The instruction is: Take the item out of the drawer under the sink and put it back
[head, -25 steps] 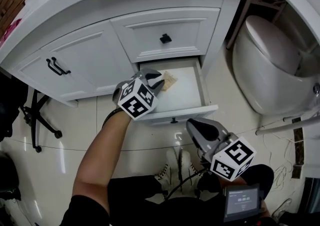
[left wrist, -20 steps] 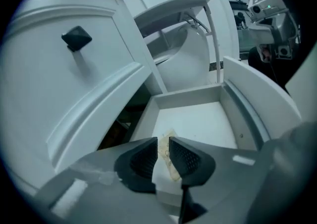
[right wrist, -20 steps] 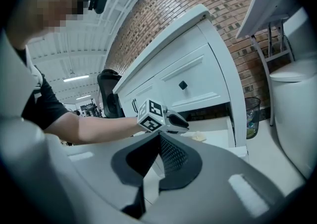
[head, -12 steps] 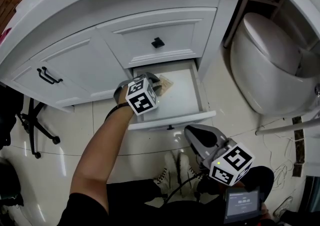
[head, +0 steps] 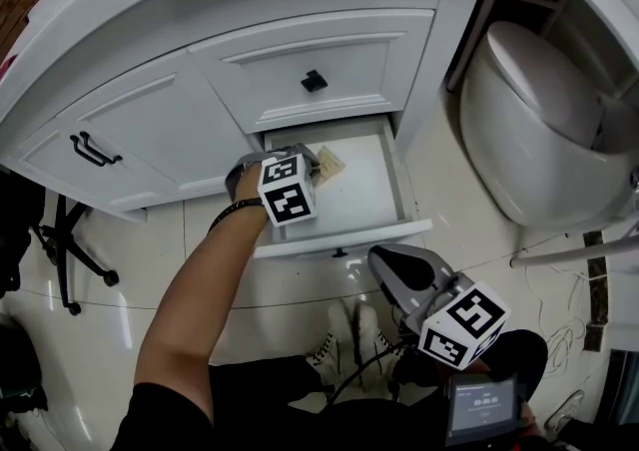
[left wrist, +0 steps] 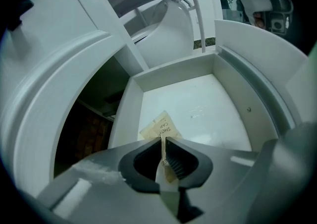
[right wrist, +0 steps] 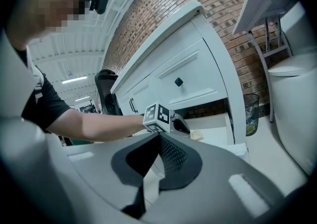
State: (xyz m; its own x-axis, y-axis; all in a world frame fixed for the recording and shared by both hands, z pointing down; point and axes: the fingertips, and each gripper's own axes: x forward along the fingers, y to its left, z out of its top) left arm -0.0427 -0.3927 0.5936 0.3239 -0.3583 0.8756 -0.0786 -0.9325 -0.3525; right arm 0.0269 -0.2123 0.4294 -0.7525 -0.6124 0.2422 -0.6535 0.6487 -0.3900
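Left gripper view: left gripper jaws are closed to a hairline on the near edge of a tan packet. A pale strip of it runs down between the pads. The rest fans out just ahead of the tips, printed face up. The packet sits low in the open drawer, nearer the wall to the left of the jaws. I cannot tell whether its far corner rests on the drawer floor or hangs just clear. Bare floor lies right of and beyond the tips.

Head view: the gripper reaches in at the drawer's front-left corner, nose tilted down. Judged reason: a flat sachet offers only an edge to pinch. The drawer is pulled well out, leaving room above the jaws.

Right gripper view: right gripper jaws are together with nothing between them. It hangs outside the drawer front, facing the cabinet. Judged parked there to keep the opening free.

Judgement: the pinch is made and the lift-out is in hand. The thin packet may slip from so narrow a bite.
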